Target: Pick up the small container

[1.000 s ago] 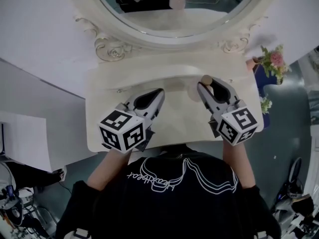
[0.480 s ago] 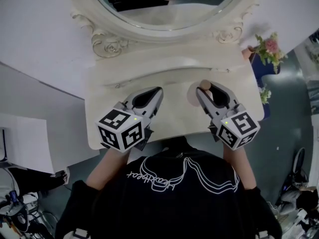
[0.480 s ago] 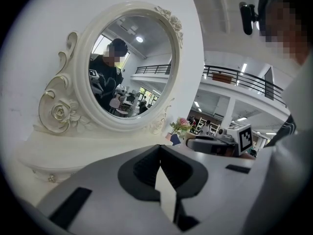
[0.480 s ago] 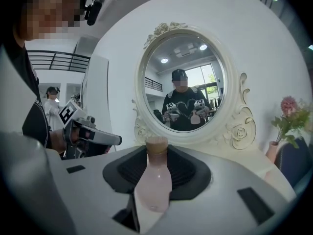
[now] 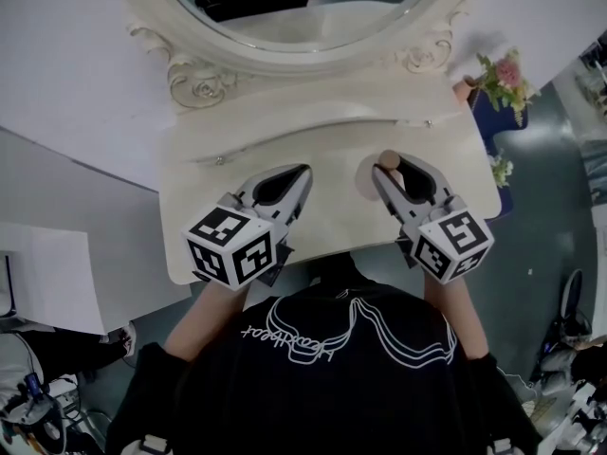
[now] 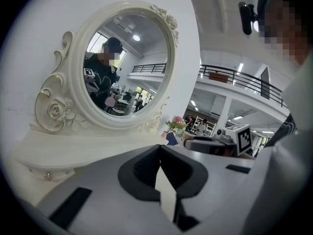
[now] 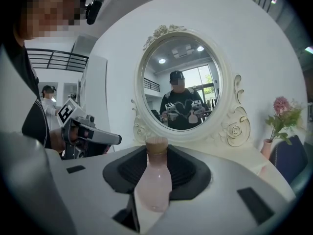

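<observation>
The right gripper (image 5: 399, 169) is partly open, and its two jaws squeeze a small pink bottle (image 7: 153, 179) with a brown cap. The bottle stands up straight between them, over the white table (image 5: 322, 133) and in front of the round mirror (image 5: 313, 12). The left gripper (image 5: 300, 172) is closed tight and holds nothing. Pink flowers (image 5: 502, 68) sit at the table's right end.

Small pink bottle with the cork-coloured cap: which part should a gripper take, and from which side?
The small pink bottle is best taken at its wide round body, below the narrowing neck and cork cap, with the jaws closing on opposite sides and coming in from the person's edge of the dressing table. The right gripper grips it that way.
</observation>
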